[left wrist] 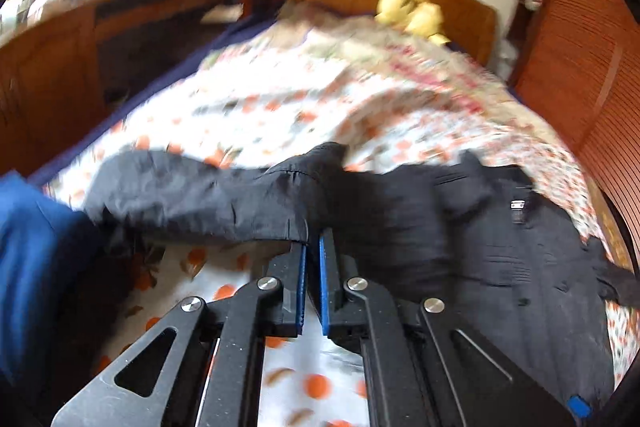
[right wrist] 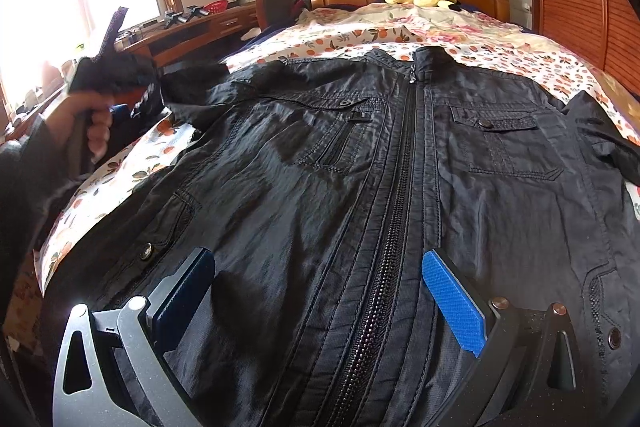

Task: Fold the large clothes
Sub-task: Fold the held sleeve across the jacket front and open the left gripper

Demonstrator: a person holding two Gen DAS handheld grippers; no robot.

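- The black jacket (right wrist: 360,155) lies front-up and zipped on the flowered bedspread (right wrist: 348,35).
- The left gripper (left wrist: 313,241) is clenched on the sleeve's (left wrist: 192,195) cuff edge, as far as the blur shows.
- The right gripper (right wrist: 320,275) hangs over the hem, its fingers (right wrist: 452,303) spread wide, gripping nothing.

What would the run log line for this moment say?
left gripper: shut on jacket sleeve | right gripper: open over jacket hem | jacket: zipped, flat on bed
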